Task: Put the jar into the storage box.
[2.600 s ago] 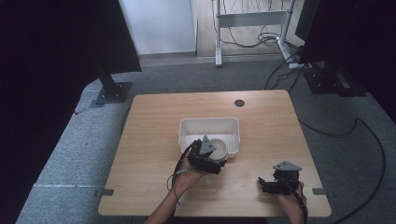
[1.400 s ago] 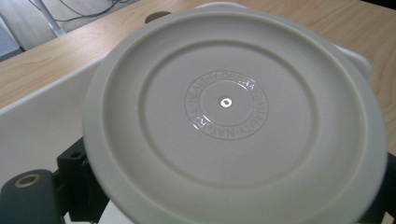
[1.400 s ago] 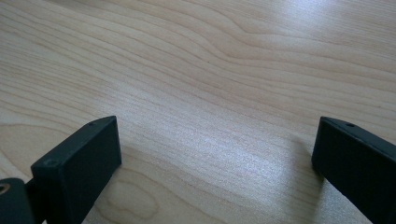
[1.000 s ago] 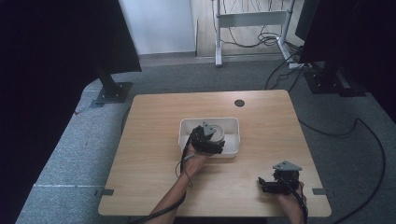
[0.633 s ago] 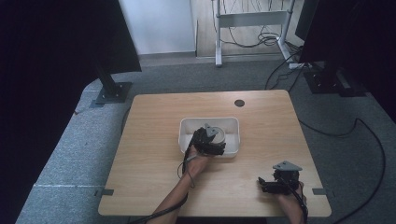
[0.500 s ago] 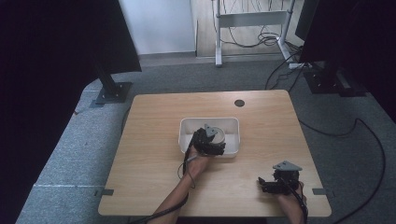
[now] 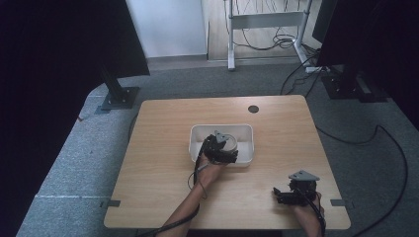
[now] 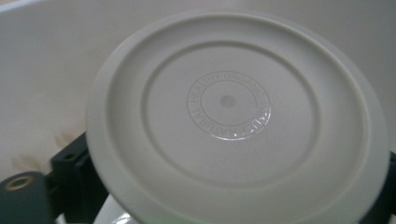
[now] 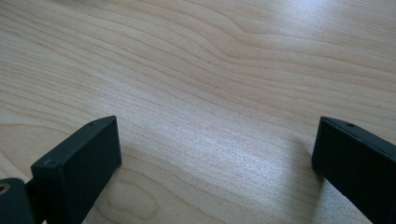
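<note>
Here, the left gripper [image 7: 221, 148] reaches over the near wall of a white tub [image 7: 196, 134] at mid-table, with a person's left hand [image 7: 210, 172] behind it. In the left gripper view, a round white lid [image 8: 233, 116] sits straight ahead of the camera, its face turned toward the lens and stamped with a ring of raised lettering too fine to read. One black jaw shows at the lid's lower left edge, touching or just behind it, and a dark sliver shows at the lower right edge; the jaws appear to be pinching the lid by its rim, though the contact itself is hidden. Beyond the lid lies the tub's pale inner wall [image 8: 42, 93].

The right gripper [image 7: 291, 193] rests low over the table [image 7: 163, 148] near the person's own edge, well apart from the tub. In the right gripper view, its jaws stand spread wide with bare wood grain [image 9: 210, 93] between them and nothing held.
</note>
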The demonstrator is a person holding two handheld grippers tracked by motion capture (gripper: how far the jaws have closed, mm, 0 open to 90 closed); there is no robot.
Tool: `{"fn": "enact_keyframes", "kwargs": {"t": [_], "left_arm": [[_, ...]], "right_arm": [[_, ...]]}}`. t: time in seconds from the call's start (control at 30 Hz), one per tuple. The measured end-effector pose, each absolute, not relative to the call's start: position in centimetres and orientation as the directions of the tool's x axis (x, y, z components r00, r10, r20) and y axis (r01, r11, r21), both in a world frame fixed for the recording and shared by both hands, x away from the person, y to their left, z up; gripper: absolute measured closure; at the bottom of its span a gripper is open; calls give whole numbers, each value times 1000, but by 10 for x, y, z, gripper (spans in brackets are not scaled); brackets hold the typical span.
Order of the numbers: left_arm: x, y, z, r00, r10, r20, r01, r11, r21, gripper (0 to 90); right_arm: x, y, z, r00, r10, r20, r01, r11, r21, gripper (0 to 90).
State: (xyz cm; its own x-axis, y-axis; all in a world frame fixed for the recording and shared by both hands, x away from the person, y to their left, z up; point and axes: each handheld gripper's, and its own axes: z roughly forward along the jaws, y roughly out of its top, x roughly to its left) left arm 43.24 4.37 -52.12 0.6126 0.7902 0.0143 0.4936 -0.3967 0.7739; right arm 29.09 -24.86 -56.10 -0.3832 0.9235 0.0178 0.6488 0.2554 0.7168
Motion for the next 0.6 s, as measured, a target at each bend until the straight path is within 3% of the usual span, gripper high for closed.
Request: {"fn": "enact_keyframes", "kwargs": {"t": [0.6], "left_arm": [[423, 46, -512, 629, 776, 49, 467, -428, 774, 29]], "right_arm": [[291, -249, -561, -383, 924, 18, 649, 255, 717, 9]]}}
